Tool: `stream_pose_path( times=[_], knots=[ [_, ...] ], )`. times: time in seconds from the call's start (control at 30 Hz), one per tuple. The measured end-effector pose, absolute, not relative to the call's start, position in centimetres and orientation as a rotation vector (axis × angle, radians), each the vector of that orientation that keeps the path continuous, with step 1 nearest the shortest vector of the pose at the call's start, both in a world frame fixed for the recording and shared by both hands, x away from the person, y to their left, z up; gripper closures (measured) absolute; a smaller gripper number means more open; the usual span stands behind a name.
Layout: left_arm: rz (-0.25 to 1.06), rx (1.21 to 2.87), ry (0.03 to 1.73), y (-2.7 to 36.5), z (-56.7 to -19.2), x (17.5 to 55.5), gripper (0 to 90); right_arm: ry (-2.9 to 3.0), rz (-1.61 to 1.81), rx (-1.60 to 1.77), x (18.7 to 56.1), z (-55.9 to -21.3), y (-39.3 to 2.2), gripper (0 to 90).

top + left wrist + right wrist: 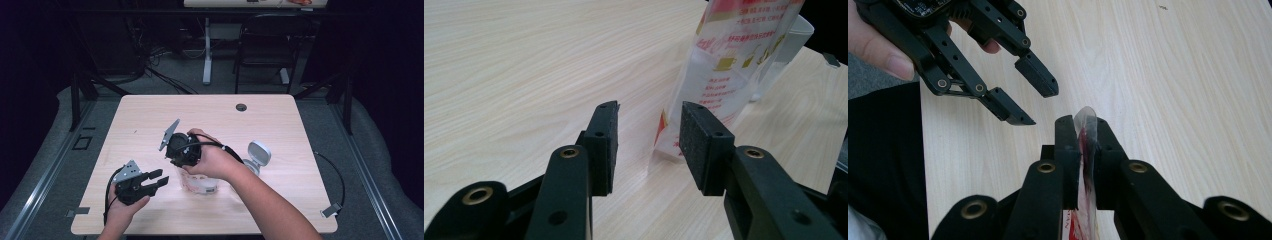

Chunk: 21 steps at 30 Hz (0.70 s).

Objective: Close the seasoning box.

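The right hand-held gripper [1081, 150] pinches the top edge of a clear plastic pouch with red print [719, 70], standing on the pale wooden bench [150, 115]. The left hand-held gripper [649, 135] waits just beside it, jaws apart and empty.

One table [150, 120] carries one printed pouch [199, 184], one clear cup [791, 42] and one round grey lid [259, 151]. Two grippers are in hand: the left [159, 180] and the right [1087, 131]. One chair [265, 42] stands beyond.
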<state>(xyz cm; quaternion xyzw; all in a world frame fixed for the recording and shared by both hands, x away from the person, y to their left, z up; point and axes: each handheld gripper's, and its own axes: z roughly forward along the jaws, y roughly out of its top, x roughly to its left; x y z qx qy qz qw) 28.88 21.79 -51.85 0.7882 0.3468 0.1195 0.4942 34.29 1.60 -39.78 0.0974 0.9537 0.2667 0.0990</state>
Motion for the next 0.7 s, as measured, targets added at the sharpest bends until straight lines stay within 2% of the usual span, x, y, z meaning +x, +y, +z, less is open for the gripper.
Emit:
stream_pose_path(
  times=[0.7],
  knots=[
    [0.291,1.917,0.839,21.8,-51.87,28.89,59.9,2.826,0.775,0.278,34.34,-39.84,1.53,89.0]
  ],
)
